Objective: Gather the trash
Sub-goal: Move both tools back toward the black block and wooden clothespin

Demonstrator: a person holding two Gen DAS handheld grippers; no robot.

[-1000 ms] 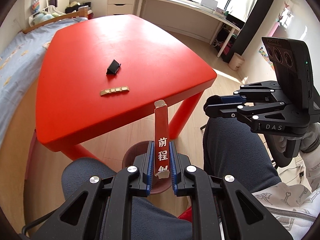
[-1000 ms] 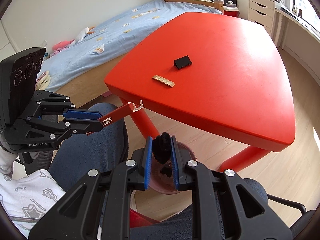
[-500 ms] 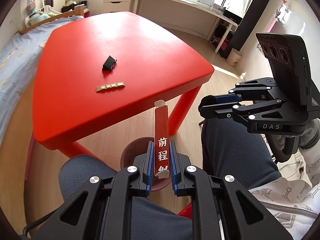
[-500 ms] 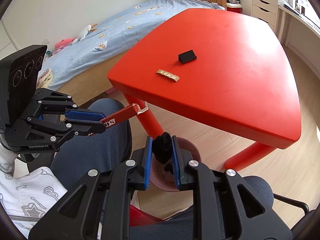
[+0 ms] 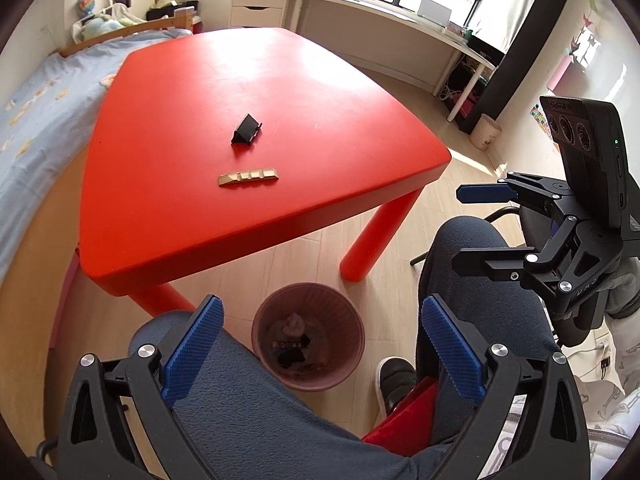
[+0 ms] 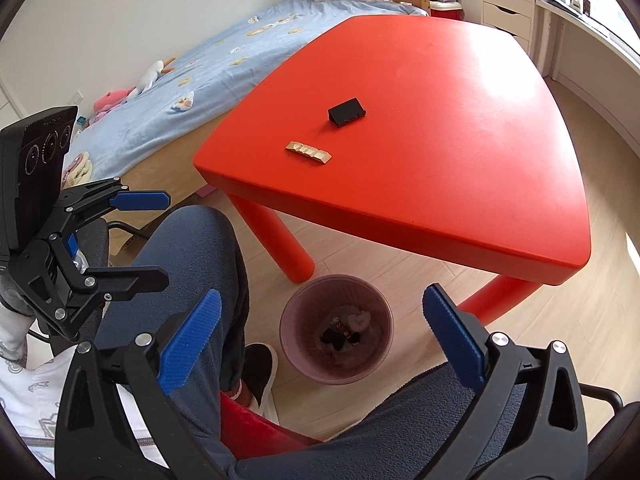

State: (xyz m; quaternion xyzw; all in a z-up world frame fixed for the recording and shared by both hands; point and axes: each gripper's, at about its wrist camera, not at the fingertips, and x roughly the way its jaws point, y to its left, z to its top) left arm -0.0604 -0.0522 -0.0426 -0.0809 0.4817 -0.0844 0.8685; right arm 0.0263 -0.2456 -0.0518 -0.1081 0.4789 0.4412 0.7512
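A brown waste bin (image 5: 308, 344) stands on the floor between the person's knees, with several bits of trash inside; it also shows in the right wrist view (image 6: 336, 328). My left gripper (image 5: 320, 340) is open and empty above the bin. My right gripper (image 6: 320, 328) is open and empty above it too. On the red table (image 5: 200, 80) lie a black binder clip (image 5: 246, 129) and a gold wrapper strip (image 5: 248, 177); both also show in the right wrist view, the clip (image 6: 346, 110) and the strip (image 6: 308, 151).
The person's legs in dark trousers (image 5: 472, 264) flank the bin. Red table legs (image 5: 376, 236) stand just behind it. A bed with a blue cover (image 6: 208, 60) lies left of the table. A desk and drawers (image 5: 260, 4) line the far wall.
Both grippers have opened. The red wrapper has left the left gripper and the black clump has left the right one; both are gone from the jaws above the bin.
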